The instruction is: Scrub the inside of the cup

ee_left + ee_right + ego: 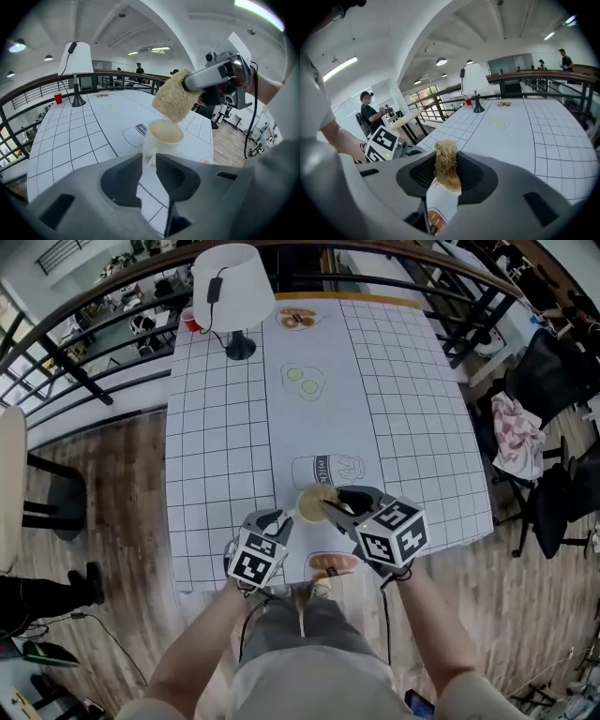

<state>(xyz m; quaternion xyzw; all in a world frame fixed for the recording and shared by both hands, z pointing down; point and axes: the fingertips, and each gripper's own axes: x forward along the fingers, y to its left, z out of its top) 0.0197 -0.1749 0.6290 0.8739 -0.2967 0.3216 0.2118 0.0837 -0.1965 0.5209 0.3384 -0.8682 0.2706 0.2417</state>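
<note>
1. Between the jaws of my left gripper (149, 160) (281, 520), which are pressed nearly together, sits the thin handle of a pale cream cup with a tan inside (162, 137) (314, 503).
2. My right gripper (446, 163) (339, 506) comes in from three o'clock of the cup. Its jaws are pinched on a tan fibrous scrub pad (446, 165) (175, 96).
3. That scrub pad hangs over the cup's mouth, its lower edge at the far rim. I cannot tell whether it touches.
4. Under the cup lies a white tablecloth with a black grid (216, 456). The cup is near its close edge, at six o'clock of a milk-bottle print (326, 470).
5. Far off at eleven o'clock stands a white-shaded table lamp on a dark base (232, 289) (76, 65).
</note>
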